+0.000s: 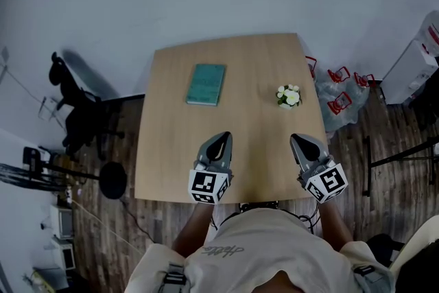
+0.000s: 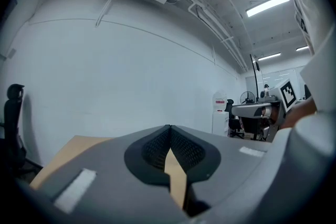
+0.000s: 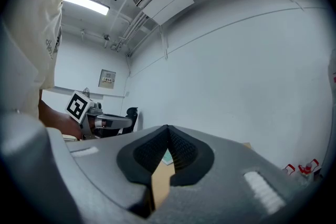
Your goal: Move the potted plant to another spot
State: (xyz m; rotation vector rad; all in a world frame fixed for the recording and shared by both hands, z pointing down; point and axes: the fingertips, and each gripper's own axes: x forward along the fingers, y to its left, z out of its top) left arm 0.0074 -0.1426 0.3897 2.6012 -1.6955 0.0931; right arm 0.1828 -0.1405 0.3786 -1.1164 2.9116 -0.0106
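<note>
Your left gripper [image 1: 221, 139] and right gripper [image 1: 297, 141] both sit over the near edge of the table [image 1: 171, 147], each with its jaws pressed together at the tips and nothing in them. The potted plant [image 1: 289, 97], white-flowered, stands upright near the table's right edge, beyond your right gripper, with only bare tabletop between them. A teal book [image 1: 206, 84] lies flat on the table's far-left part. Off the table's left side stands a black chair [image 1: 72, 113], and off its right side lies a clear bag [image 1: 339, 96] with red frames.

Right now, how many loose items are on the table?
2. A teal book lies left of centre on the wooden table; the potted plant stands near its right edge. None looks hidden.
</note>
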